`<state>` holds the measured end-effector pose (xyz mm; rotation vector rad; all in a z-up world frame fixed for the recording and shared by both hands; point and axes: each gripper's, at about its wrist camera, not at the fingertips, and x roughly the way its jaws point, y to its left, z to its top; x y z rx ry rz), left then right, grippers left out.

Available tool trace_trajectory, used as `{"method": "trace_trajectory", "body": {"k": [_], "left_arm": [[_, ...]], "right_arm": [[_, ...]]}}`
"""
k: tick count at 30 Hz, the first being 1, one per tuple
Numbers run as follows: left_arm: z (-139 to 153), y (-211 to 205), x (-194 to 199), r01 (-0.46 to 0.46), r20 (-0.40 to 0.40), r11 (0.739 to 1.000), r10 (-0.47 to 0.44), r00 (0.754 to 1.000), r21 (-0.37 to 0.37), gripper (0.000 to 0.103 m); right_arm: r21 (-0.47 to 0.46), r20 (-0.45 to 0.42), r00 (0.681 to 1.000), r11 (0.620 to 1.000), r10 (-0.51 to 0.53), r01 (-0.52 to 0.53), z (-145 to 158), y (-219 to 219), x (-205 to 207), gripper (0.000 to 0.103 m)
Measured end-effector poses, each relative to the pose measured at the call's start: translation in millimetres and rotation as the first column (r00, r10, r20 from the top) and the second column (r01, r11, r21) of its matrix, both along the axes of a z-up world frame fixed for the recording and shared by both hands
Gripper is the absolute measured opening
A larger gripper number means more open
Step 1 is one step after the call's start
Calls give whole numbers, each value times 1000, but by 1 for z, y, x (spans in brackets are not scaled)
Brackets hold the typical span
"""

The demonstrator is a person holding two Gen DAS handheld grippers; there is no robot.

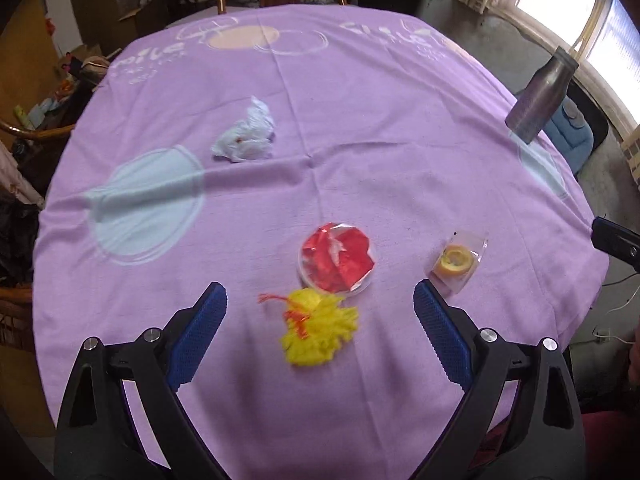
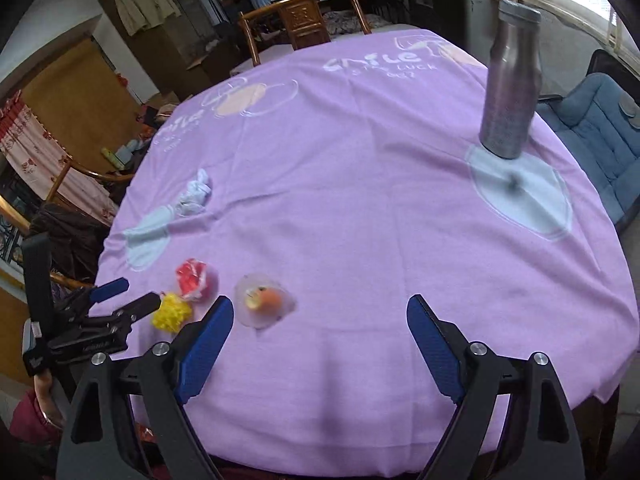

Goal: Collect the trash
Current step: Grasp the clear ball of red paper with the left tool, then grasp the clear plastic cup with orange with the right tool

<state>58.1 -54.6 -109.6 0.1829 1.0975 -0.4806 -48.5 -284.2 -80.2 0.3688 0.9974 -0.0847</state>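
Note:
Trash lies on the purple tablecloth point(image 1: 360, 128). A yellow crumpled wad point(image 1: 320, 326) with an orange string sits between the tips of my open left gripper point(image 1: 320, 300). A clear round lid holding red wrapper point(image 1: 338, 258) lies just beyond it. A clear packet with an orange ring point(image 1: 456, 264) lies to the right. A white crumpled tissue point(image 1: 246, 134) lies farther left. My right gripper point(image 2: 320, 312) is open and empty above the near table part. In its view the left gripper point(image 2: 132, 296) flanks the yellow wad point(image 2: 172, 312), beside the red wrapper point(image 2: 194, 280), packet point(image 2: 262, 300) and tissue point(image 2: 194, 194).
A tall metal bottle point(image 2: 510, 88) stands at the table's right side, also in the left wrist view point(image 1: 540, 96). A wooden chair point(image 2: 304, 16) stands behind the table, a blue seat point(image 2: 600, 132) to the right, clutter and another chair on the left.

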Motion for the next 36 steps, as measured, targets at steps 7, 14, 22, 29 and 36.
{"method": "trace_trajectory", "body": {"k": [7, 14, 22, 29, 36], "left_arm": [[-29, -19, 27, -8, -61, 1000, 8, 998, 8, 91], [-42, -28, 38, 7, -98, 1000, -8, 995, -16, 56], [23, -2, 22, -23, 33, 998, 25, 999, -65, 56], [51, 38, 12, -129, 74, 990, 133, 988, -50, 56], [48, 63, -2, -223, 50, 974, 224, 973, -31, 56]], "right_arm": [[-35, -42, 999, 999, 2, -3, -3, -13, -19, 87], [-13, -67, 997, 1000, 26, -27, -11, -15, -19, 87], [43, -56, 989, 990, 137, -135, -20, 11, 12, 87], [75, -75, 969, 970, 235, -229, -38, 37, 42, 87], [85, -99, 950, 954, 297, -289, -56, 53, 60, 87]]}}
